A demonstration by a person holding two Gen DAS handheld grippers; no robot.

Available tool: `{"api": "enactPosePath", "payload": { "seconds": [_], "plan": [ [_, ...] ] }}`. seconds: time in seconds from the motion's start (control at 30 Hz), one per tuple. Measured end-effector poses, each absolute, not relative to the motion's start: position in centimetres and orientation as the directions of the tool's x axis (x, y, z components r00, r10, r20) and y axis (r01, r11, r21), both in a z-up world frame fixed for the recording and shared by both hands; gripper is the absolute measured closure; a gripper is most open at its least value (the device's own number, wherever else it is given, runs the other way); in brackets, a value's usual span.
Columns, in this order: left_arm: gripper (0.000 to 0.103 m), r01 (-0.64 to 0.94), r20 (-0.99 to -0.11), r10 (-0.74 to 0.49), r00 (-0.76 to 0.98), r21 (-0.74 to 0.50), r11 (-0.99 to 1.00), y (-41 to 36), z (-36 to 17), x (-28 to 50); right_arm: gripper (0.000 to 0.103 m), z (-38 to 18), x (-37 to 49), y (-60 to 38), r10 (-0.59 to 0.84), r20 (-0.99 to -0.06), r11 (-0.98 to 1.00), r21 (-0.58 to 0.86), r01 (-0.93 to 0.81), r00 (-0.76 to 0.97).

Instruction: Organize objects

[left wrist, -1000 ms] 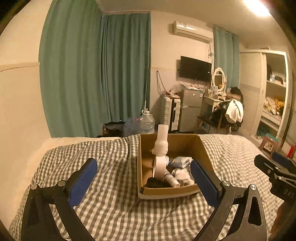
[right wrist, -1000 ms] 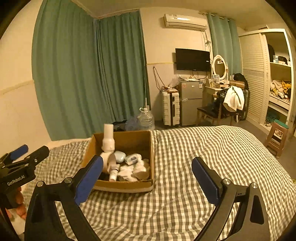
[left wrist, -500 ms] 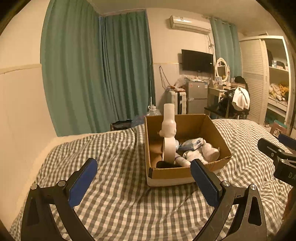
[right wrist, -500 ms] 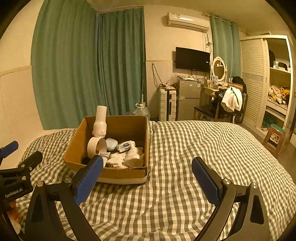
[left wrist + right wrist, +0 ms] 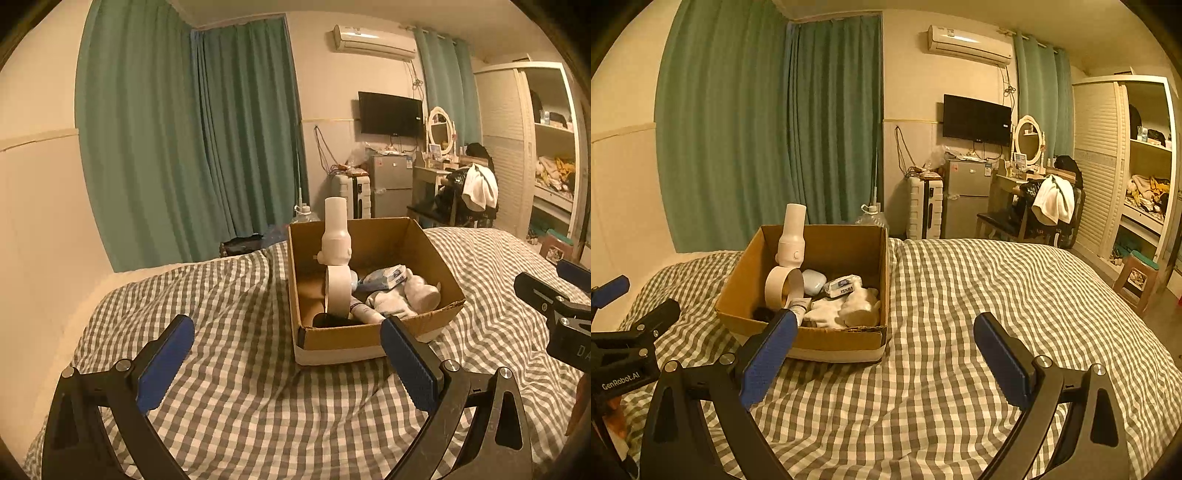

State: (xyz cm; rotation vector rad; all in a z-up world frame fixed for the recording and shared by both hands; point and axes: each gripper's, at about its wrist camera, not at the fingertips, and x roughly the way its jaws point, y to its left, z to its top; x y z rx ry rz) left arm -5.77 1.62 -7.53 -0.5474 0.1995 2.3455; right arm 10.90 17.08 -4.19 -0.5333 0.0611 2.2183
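An open cardboard box point(image 5: 373, 338) point(image 5: 827, 341) sits on a grey checked bedspread point(image 5: 236, 398) point(image 5: 979, 295). Inside it stand a tall white bottle-like device point(image 5: 335, 236) point(image 5: 792, 240) and a tape roll point(image 5: 338, 290) point(image 5: 783, 288), with a small tube point(image 5: 365, 314), a tissue pack point(image 5: 384, 277) point(image 5: 844, 286), a pale blue case point(image 5: 813, 281) and white cloth items point(image 5: 406, 299) point(image 5: 846, 308). My left gripper point(image 5: 286, 354) is open just short of the box's near edge. My right gripper point(image 5: 884, 349) is open too, its left finger in front of the box's near wall. Neither holds anything.
Green curtains point(image 5: 192, 140) hang behind the bed. Past the bed's far end stand a white suitcase point(image 5: 925, 212), a small fridge point(image 5: 966, 201), a cluttered desk with a chair point(image 5: 1034, 206) and an open wardrobe point(image 5: 1145, 177). A stool point(image 5: 1136, 275) stands at the right.
Both views have drawn closer to the box and dropped lower, so it looks larger. Both grippers stayed open and took hold of nothing.
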Motion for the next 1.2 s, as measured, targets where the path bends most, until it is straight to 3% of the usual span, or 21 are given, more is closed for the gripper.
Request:
{"api": "enactPosePath", "payload": {
  "seconds": [1.2],
  "plan": [
    [0.000,-0.665,-0.458,0.585,-0.669,0.019,-0.747,1.85,-7.83,-5.39,0.006,-4.31,11.19,16.97,0.720,-0.397,-0.653,-0.109,-0.749,-0.570]
  ]
}}
